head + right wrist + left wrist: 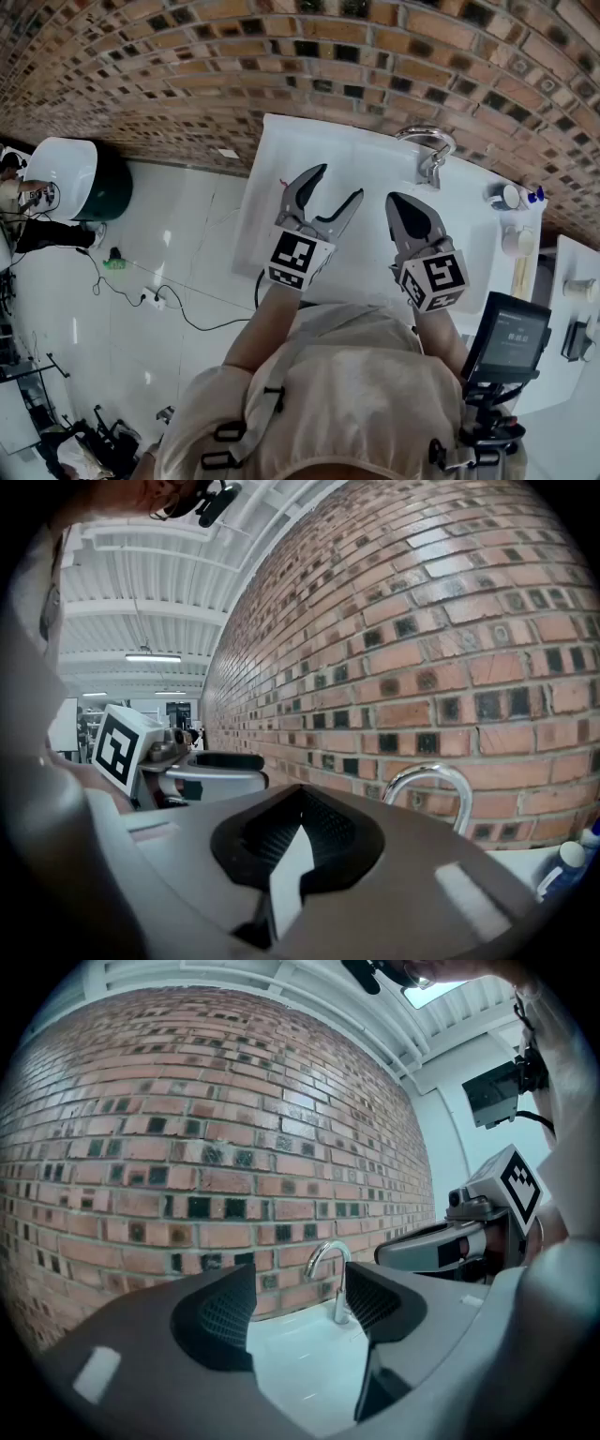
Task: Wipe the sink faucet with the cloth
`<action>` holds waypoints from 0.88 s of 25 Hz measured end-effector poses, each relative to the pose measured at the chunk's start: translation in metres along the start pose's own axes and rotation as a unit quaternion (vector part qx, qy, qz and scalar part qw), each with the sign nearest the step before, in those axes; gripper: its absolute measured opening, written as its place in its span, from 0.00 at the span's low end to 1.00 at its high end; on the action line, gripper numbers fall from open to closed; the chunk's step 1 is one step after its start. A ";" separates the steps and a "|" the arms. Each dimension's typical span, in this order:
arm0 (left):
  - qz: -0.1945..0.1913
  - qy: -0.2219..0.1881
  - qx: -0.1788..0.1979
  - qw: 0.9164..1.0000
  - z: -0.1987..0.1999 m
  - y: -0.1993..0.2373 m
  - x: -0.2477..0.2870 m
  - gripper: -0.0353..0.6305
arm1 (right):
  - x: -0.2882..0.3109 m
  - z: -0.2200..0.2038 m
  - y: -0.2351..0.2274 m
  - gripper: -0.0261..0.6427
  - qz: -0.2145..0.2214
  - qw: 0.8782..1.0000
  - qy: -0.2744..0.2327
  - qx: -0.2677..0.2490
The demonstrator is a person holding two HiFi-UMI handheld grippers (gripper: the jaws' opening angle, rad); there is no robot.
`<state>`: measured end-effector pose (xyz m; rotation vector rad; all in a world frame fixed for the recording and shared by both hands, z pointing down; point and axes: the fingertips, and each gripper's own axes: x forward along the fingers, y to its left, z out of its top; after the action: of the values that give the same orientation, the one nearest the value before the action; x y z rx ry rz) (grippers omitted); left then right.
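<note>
The chrome gooseneck faucet (429, 150) stands at the back rim of the white sink (281, 178), against the brick wall. My left gripper (337, 184) hovers over the basin with its jaws wide apart and nothing between them. In the left gripper view the faucet (328, 1262) shows through the gap of that gripper (298, 1288). My right gripper (401, 202) hangs beside it, short of the faucet, shut and empty. In the right gripper view its pads (323, 832) meet and the faucet (433, 782) rises just beyond. No cloth shows in any view.
Small cups (506, 197) and a blue-capped bottle (536, 195) stand on the counter right of the sink. A screen on a stand (511, 337) is near my right elbow. A second white basin (61, 173) and cables (159, 300) lie on the floor at the left.
</note>
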<state>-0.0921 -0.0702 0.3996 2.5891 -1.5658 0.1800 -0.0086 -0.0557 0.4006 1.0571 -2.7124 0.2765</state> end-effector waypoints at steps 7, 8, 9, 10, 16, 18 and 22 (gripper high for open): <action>0.036 0.058 -0.028 0.997 -0.058 0.056 -0.017 0.47 | 0.043 -0.018 0.018 0.03 0.030 0.999 0.020 0.013; 0.043 0.070 -0.036 0.996 -0.069 0.063 -0.021 0.47 | 0.049 -0.021 0.021 0.03 0.038 0.999 0.023 0.015; 0.049 0.083 -0.043 0.994 -0.080 0.069 -0.025 0.47 | 0.054 -0.023 0.024 0.03 0.044 0.999 0.025 0.017; 0.054 0.095 -0.051 0.993 -0.091 0.075 -0.029 0.47 | 0.059 -0.026 0.026 0.03 0.048 0.998 0.028 0.018; 0.073 0.157 -0.085 0.981 -0.157 0.098 -0.041 0.47 | 0.085 -0.047 0.025 0.03 0.047 0.997 0.050 0.035; 0.073 0.186 -0.094 0.975 -0.183 0.103 -0.043 0.45 | 0.089 -0.054 0.024 0.03 0.045 0.997 0.055 0.040; 0.070 0.254 -0.110 0.958 -0.235 0.109 -0.050 0.44 | 0.093 -0.064 0.022 0.03 0.036 0.996 0.069 0.049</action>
<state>-0.2220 -0.0409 0.6271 2.0442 -1.4708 0.5928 -0.0816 -0.0835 0.4852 0.9294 -2.6396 0.4805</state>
